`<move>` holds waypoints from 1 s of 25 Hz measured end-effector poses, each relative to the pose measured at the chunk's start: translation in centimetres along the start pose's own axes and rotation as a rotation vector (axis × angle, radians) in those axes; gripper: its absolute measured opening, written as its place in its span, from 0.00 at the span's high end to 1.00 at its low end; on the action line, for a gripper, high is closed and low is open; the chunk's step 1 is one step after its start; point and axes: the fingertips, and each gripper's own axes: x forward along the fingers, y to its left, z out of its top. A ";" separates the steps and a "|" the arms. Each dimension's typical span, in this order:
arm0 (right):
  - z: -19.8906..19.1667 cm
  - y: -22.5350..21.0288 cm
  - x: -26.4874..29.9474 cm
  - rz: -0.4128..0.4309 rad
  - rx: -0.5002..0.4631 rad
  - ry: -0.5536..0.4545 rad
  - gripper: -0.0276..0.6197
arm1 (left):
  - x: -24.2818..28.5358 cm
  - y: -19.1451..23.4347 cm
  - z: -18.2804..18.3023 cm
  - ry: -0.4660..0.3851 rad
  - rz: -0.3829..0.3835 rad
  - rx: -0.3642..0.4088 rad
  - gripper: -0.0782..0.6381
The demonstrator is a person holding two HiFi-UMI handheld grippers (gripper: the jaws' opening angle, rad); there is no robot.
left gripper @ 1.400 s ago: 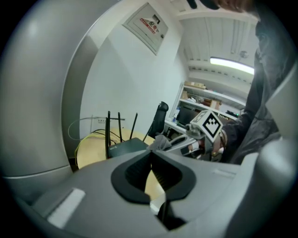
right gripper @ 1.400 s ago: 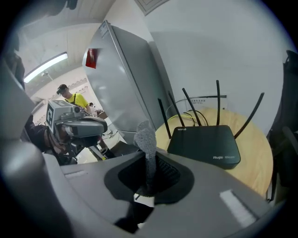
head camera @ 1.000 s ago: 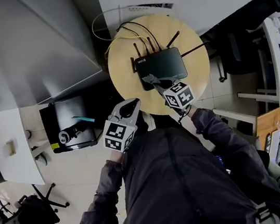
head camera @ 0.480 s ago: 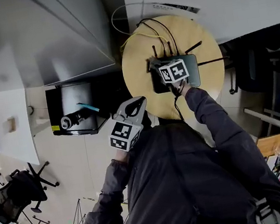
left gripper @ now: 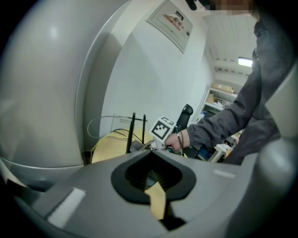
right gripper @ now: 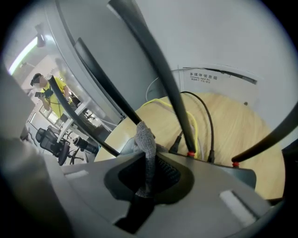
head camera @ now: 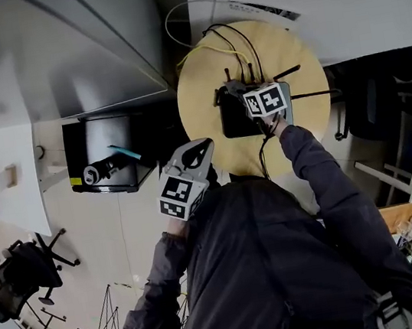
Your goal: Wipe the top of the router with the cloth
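A black router (head camera: 236, 122) with upright antennas (right gripper: 158, 65) lies on the round wooden table (head camera: 203, 98). My right gripper (head camera: 245, 93) is over the router's back part, near the antennas, shut on a grey cloth (head camera: 233, 89). In the right gripper view the cloth (right gripper: 145, 139) stands pinched between the jaws of that gripper (right gripper: 146, 163), just short of the cable plugs. My left gripper (head camera: 198, 153) hangs off the table's near-left edge, close to my body, jaws together with nothing held. The left gripper view shows its own jaws (left gripper: 151, 179) closed and the right gripper (left gripper: 142, 146) beyond.
Yellow and black cables (head camera: 210, 43) run off the router's back toward the white wall. A black machine (head camera: 109, 163) stands on the floor at the left, with office chairs (head camera: 19, 278) further left. A large grey curved panel (head camera: 56, 52) is beside the table.
My right gripper has carried the cloth from the router's near edge across its top to the back by the antennas. The left gripper has barely moved.
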 end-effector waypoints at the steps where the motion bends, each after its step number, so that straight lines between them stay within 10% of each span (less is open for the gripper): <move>1: -0.2 -0.7 -0.3 -0.006 0.009 -0.003 0.91 | 0.3 -0.1 0.1 0.002 -0.005 0.005 0.89; 25: -4.2 -12.8 -7.0 -0.217 0.204 -0.092 0.91 | 1.0 -0.5 0.9 0.003 -0.053 0.039 0.89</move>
